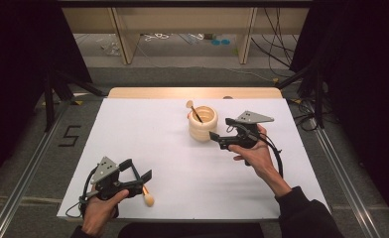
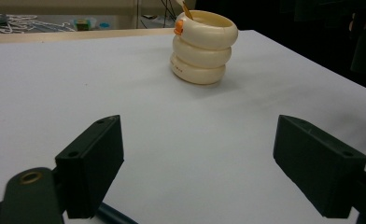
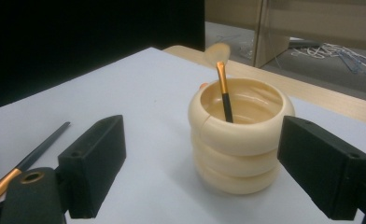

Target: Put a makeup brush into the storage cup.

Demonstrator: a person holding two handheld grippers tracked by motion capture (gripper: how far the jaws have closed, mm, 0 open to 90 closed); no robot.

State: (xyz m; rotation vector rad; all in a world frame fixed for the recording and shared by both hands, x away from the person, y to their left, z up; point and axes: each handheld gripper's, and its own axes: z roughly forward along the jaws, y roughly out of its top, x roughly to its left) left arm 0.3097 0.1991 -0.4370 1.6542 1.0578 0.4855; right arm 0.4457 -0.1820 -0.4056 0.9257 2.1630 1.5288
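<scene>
Sorting makeup brushes into a holder, part complete.

Item 1: cream ribbed holder (image 1: 203, 123), upright on the white tabletop (image 1: 148, 144), just ahead of the right tool (image 1: 221, 133); in the right gripper view it stands between and beyond the jaws, not touched by them.

Item 2: brush (image 3: 223, 88), already stowed, leaning inside the holder with its bristle head up. Judged done.

Item 3: second brush (image 1: 146, 196), lying flat on the tabletop just beside the left tool (image 1: 139, 172), at its near side. In the right gripper view its dark handle and gold ferrule (image 3: 29, 158) show beyond the left-hand jaw. Judged still to be stowed.

Item 4: left tool, jaws spread wide, nothing between them, well apart from the holder.

Item 5: right tool, jaws likewise spread, released, empty.

Remaining, by estimate: pick up the loose brush and place it in the holder.
</scene>
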